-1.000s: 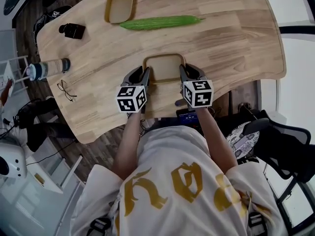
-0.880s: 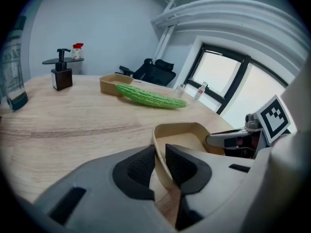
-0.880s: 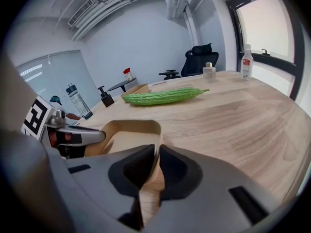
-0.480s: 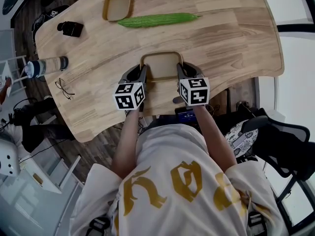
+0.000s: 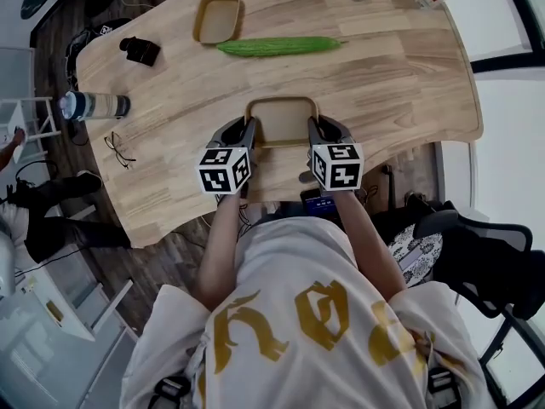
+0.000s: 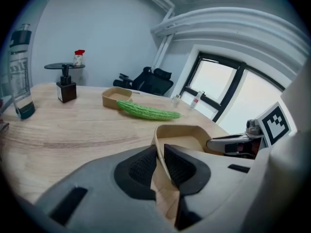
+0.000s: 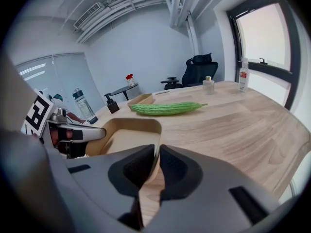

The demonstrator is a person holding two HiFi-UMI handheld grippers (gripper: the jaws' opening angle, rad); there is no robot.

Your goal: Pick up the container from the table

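Container held by both grippers at the near table edge

Container (image 5: 282,119), a tan open tray, sits over the near edge of the table (image 5: 392,66) straight before the person, a gripper on each short side. The left gripper (image 6: 160,152) has the tray's left wall between its pads, and its jaws are closing on that wall, with only a narrow gap left. The right gripper (image 7: 158,154) has its jaws nearly together, pinching the right wall. I cannot tell whether the tray's base touches the wood. Farther back lies a green gourd (image 5: 279,46), with a second tray (image 5: 216,18) just beyond its left end. A bottle (image 5: 94,106) and glasses (image 5: 119,149) lie well apart, by the left edge.
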